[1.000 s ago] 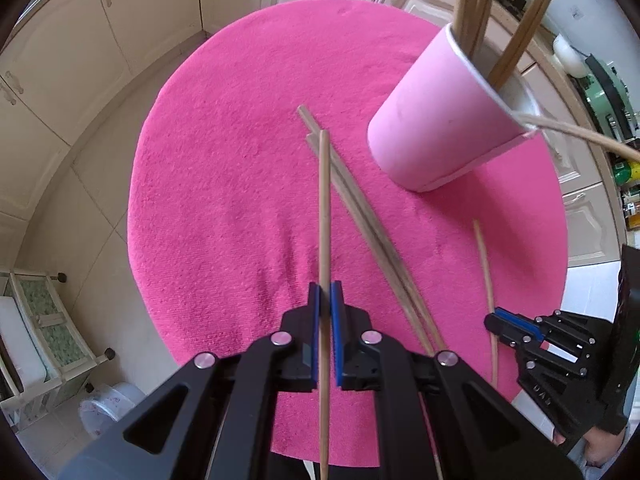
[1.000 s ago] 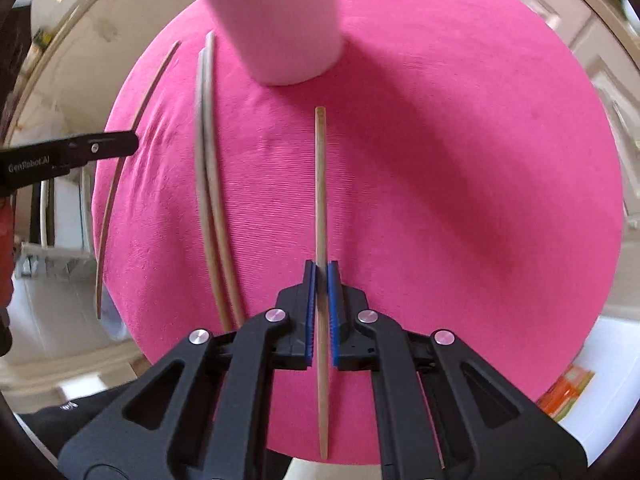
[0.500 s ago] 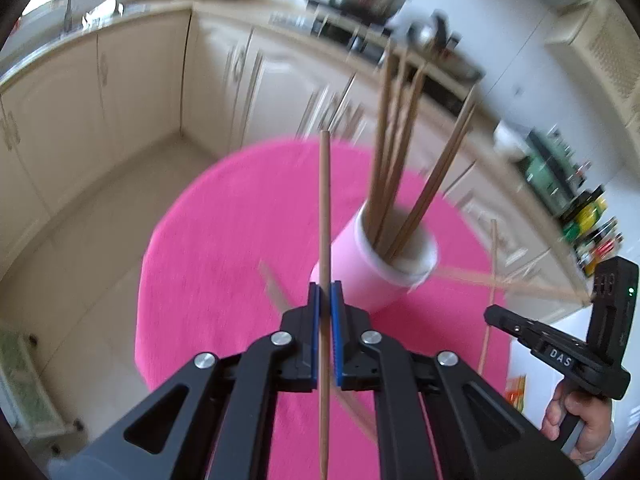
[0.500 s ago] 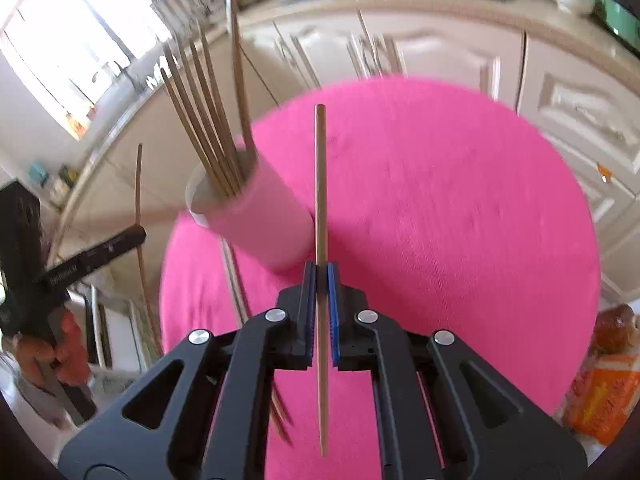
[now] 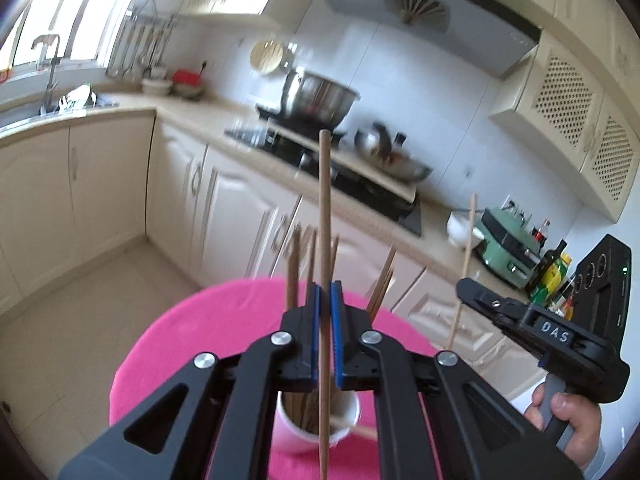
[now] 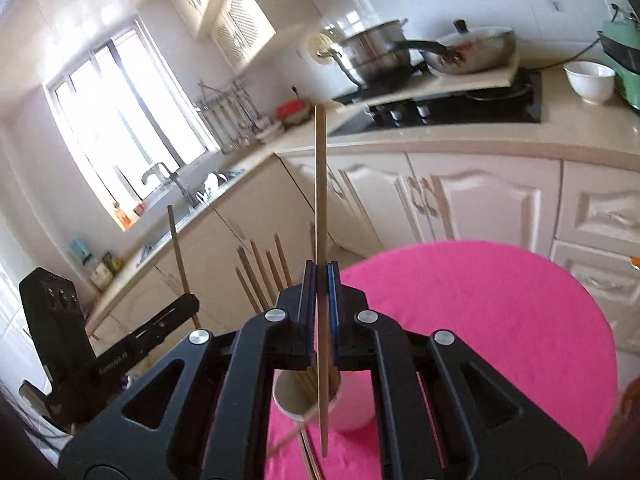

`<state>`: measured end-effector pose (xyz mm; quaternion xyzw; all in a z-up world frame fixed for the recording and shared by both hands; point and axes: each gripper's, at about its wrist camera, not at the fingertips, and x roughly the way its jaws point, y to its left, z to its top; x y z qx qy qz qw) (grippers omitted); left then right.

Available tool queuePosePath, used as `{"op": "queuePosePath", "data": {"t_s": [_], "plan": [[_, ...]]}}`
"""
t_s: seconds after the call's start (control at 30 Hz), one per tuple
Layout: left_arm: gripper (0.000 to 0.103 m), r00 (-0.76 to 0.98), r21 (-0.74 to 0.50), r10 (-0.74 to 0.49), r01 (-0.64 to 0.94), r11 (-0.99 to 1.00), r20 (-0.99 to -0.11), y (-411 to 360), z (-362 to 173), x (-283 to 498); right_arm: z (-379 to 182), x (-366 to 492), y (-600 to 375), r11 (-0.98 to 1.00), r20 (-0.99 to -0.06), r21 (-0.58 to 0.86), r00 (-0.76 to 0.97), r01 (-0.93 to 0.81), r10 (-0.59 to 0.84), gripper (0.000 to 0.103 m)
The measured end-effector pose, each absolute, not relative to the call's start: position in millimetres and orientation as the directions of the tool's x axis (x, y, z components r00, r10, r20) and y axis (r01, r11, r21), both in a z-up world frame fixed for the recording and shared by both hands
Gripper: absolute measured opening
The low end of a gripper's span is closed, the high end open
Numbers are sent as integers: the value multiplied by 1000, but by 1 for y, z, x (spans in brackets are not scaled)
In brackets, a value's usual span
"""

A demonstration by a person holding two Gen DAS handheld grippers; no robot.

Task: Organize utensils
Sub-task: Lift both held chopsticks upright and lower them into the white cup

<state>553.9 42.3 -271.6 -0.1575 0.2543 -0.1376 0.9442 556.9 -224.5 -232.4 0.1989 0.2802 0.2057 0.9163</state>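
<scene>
My left gripper (image 5: 325,292) is shut on a wooden chopstick (image 5: 325,208) held upright, its lower end over the pink cup (image 5: 316,424), which holds several chopsticks on the pink round table (image 5: 160,344). My right gripper (image 6: 321,272) is shut on another chopstick (image 6: 321,184), also upright above the cup (image 6: 352,412). The right gripper also shows at the right of the left wrist view (image 5: 468,286), the left gripper at the left of the right wrist view (image 6: 192,304).
Loose chopsticks (image 6: 308,452) lie on the pink cloth (image 6: 500,320) beside the cup. Behind stand cream kitchen cabinets (image 6: 460,200), a stove with a steel pot (image 5: 320,96) and a sink (image 5: 48,112) under a window.
Both grippers lifted their chopsticks off the table and tilted them upright, and now hold them above the cup. The views swung from the tabletop up to the kitchen.
</scene>
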Motion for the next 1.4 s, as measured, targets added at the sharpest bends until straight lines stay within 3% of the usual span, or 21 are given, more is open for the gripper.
{"op": "queuePosePath", "data": {"t_s": [0.37, 0.77, 1.4], "plan": [[6, 869, -317, -297, 175, 932, -396, 28, -286, 584, -249, 581, -205, 826, -341, 471, 799, -310, 495, 6], [6, 846, -286, -286, 166, 944, -450, 22, -327, 581, -276, 575, -187, 831, -385, 425, 759, -360, 526, 6], [6, 791, -258, -304, 191, 947, -531, 17, -340, 537, -293, 525, -184, 845, -504, 401, 685, -354, 526, 7]]}}
